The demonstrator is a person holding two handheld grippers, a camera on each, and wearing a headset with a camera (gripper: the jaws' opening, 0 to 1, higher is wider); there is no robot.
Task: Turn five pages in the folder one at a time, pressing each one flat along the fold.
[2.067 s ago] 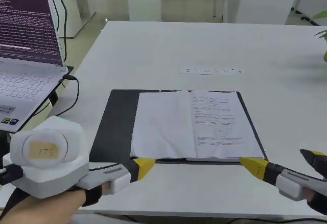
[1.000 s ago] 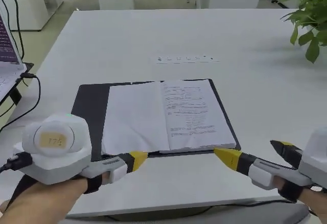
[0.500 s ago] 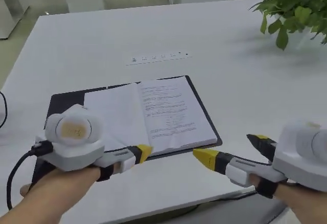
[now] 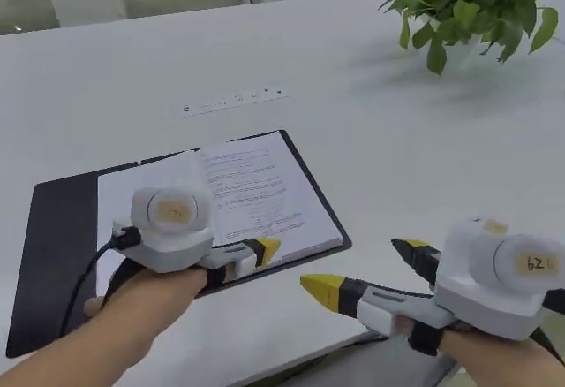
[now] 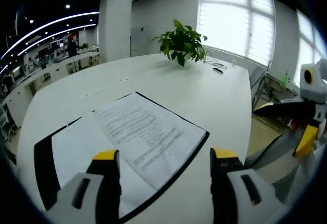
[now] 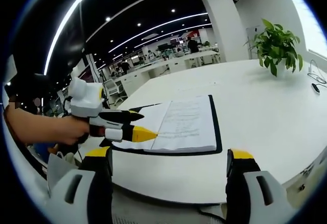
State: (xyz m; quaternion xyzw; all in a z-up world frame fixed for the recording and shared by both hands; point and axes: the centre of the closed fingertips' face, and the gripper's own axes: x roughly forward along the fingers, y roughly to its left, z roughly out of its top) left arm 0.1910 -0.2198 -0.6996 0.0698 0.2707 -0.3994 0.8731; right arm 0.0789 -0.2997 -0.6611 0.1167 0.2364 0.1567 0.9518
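Note:
The open folder (image 4: 252, 188) lies flat on the white table, with a black cover (image 4: 57, 254), a blank left page and a printed right page (image 5: 145, 132). My left gripper (image 4: 254, 252) hovers open at the folder's front edge, below the printed page. In the left gripper view (image 5: 165, 155) one jaw is over the page and the other over bare table. My right gripper (image 4: 366, 268) is open too and holds nothing. It sits off the folder's front right corner, pointing left at the folder (image 6: 186, 121) and the left gripper (image 6: 145, 125).
A leafy potted plant (image 4: 468, 3) stands at the table's far right. A small white strip (image 4: 229, 100) lies beyond the folder. A black cable (image 4: 84, 281) trails from the left gripper. The table's front edge (image 4: 291, 352) runs just under both hands.
The head camera has swung right: the laptop is gone and the plant has come in. My left gripper has moved right along the folder's front edge, toward the printed page. Both stay open.

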